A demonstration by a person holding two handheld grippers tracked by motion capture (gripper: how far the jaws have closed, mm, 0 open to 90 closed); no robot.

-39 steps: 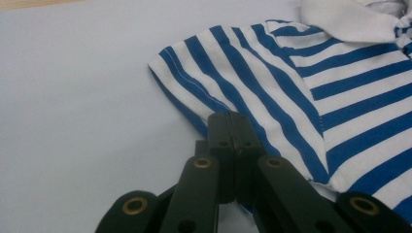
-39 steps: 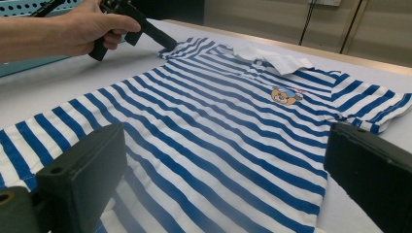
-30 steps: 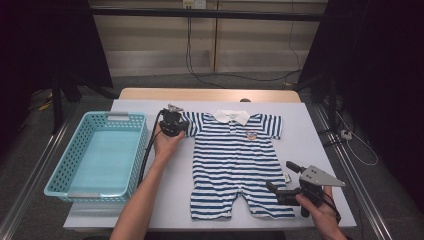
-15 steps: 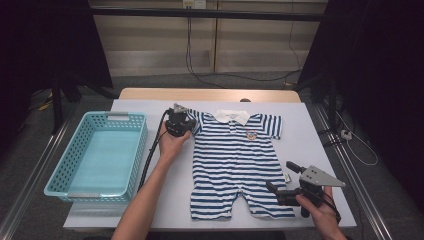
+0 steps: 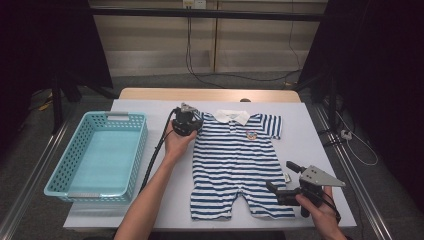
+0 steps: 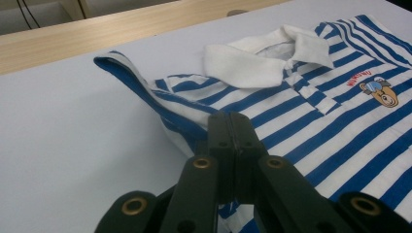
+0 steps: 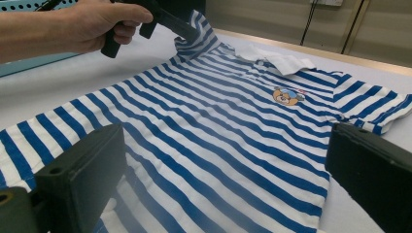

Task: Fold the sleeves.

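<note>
A white desk (image 5: 150, 200) is standing in a dim room, with dark curtains hanging at both sides and cables running along the far wall. A blue-and-white striped baby romper (image 5: 235, 165) is lying face up at the middle of the desk, collar toward the far edge, legs toward the person. A turquoise basket (image 5: 135, 150) is sitting at the desk's left side, holding nothing and well apart from the garment.

Progress, as judged from the layout: folding is only beginning. The left tongs (image 5: 186, 120) are clamping the romper's left sleeve and are lifting it slightly off the desk. The right tongs (image 5: 280, 192) are hovering with jaws spread wide beside the right leg hem, gripping nothing. The body, the other sleeve and both legs are lying flat and unfolded. Folding the garment and, probably, placing it in the basket are remaining.

Differences between views:
- The high view is giving the whole layout, including the basket and both forearms.
- The left gripper view is showing the closed jaws pinching the striped sleeve (image 6: 145, 92), the raised fold of cloth, and the white collar (image 6: 272, 53) in detail.
- The right gripper view is showing the two jaws standing well apart over the cloth, the bear emblem (image 7: 286, 95) on the chest, and the person's left hand (image 7: 82, 24) holding its tool at the raised sleeve.
</note>
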